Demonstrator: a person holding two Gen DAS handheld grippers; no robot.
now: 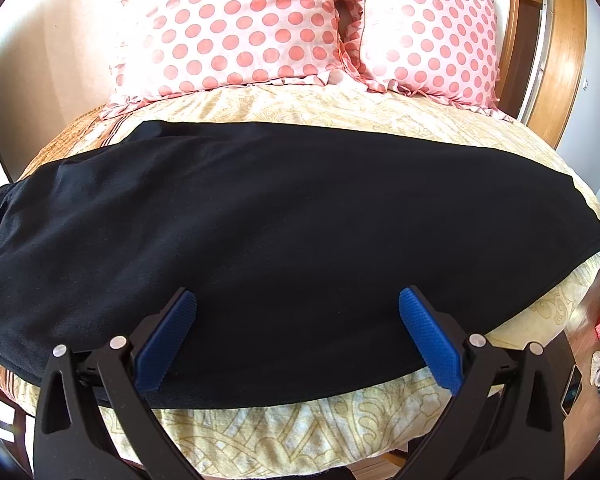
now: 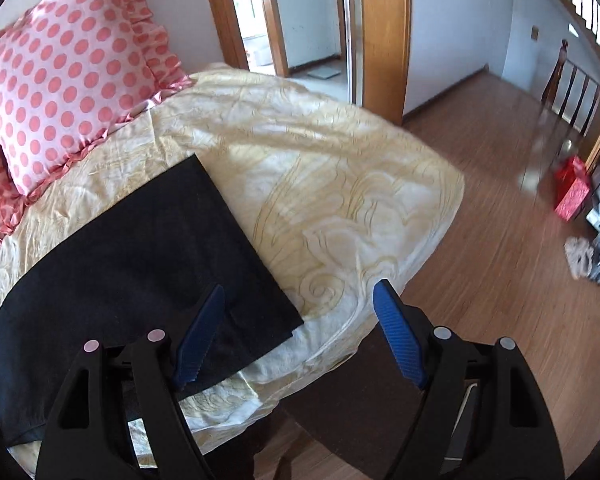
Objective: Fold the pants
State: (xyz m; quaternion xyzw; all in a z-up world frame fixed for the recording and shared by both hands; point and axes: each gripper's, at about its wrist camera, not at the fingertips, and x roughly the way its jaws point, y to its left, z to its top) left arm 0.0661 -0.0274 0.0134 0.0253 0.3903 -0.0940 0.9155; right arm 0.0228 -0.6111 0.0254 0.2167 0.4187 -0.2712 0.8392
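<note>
Hovering over the near edge of the bed, the left gripper has its two blue pads spread wide, with nothing between them. Both pads sit above the black pants, which lie flat across the bed from left to right. Whether the pads touch the cloth cannot be told. The pants fill most of the left wrist view; the broader end, with a seam or pocket at its edge, is at the far left, and the narrow leg end reaches the right side.

The right gripper is also wide open and holds nothing. Its left pad is over the leg end of the pants, just beside the straight hem; its right pad is out past the bed's corner, over the floor. The hem lies square on the cover, near the bed's near edge.

The cover is pale yellow with a swirling line pattern, and shows as a strip in front of the pants in the left wrist view. Beyond the pants, at the head of the bed, two pink pillows with red dots and ruffled edges stand side by side. Past the bed are a wooden floor, wood-framed doorways and a red bag near some clutter at the right.
</note>
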